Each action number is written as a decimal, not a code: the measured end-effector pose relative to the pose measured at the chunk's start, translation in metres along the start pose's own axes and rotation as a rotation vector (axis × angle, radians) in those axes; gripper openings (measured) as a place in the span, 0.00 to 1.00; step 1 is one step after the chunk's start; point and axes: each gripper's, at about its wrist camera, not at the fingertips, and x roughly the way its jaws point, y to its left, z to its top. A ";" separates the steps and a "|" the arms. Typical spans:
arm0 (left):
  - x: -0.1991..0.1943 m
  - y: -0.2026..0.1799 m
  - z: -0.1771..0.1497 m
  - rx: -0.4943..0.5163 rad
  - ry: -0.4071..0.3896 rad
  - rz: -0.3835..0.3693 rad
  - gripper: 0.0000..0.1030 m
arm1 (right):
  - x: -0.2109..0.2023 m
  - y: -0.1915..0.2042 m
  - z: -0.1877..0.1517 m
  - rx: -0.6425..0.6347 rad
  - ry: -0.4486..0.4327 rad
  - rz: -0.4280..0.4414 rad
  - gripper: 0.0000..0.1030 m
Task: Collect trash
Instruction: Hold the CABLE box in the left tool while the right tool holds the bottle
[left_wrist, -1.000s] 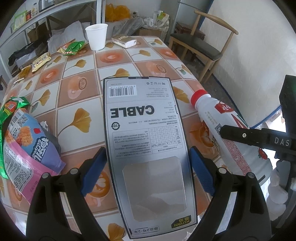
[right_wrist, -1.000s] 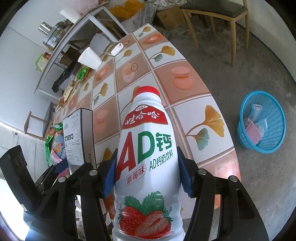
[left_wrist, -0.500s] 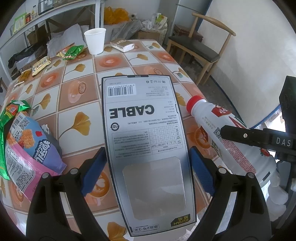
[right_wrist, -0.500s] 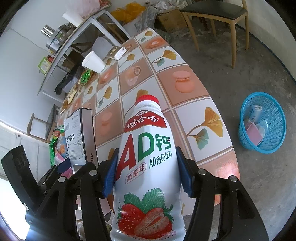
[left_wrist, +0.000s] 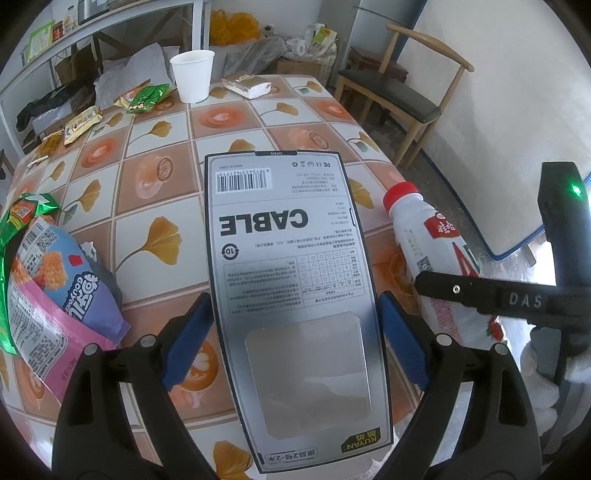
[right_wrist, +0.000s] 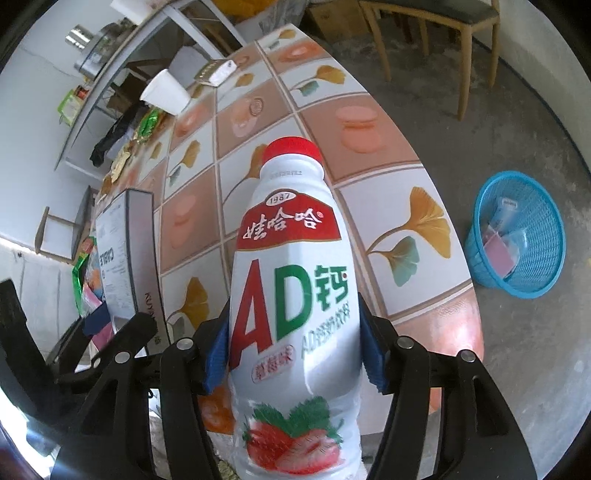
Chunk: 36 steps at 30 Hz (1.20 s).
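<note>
My left gripper (left_wrist: 295, 321) is shut on a grey cable box (left_wrist: 291, 266), held above the tiled table (left_wrist: 155, 173). My right gripper (right_wrist: 295, 332) is shut on a white AD milk bottle (right_wrist: 291, 277) with a red cap, held above the table's near edge. The bottle also shows in the left wrist view (left_wrist: 432, 243), right of the box. The box shows in the right wrist view (right_wrist: 125, 254), left of the bottle. A blue trash basket (right_wrist: 517, 229) with some wrappers in it stands on the floor to the right of the table.
Snack bags (left_wrist: 48, 273) lie at the table's left. A white paper cup (left_wrist: 192, 75), a wrapped packet (left_wrist: 248, 84) and small wrappers (left_wrist: 144, 96) sit at the far end. A wooden chair (left_wrist: 399, 92) stands right of the table. Shelves line the back wall.
Both grippers have drawn back and risen slightly with their loads. The table looks farther off and the basket sits lower right in the right wrist view.
</note>
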 end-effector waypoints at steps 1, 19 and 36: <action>0.001 0.001 0.000 0.000 0.001 0.000 0.83 | 0.000 -0.002 0.002 0.013 0.000 0.011 0.63; 0.004 0.004 0.000 -0.015 0.003 -0.006 0.83 | -0.005 0.002 0.006 0.018 -0.049 0.080 0.55; -0.016 -0.002 0.002 -0.006 -0.047 -0.016 0.83 | -0.050 0.001 -0.001 0.023 -0.151 0.144 0.55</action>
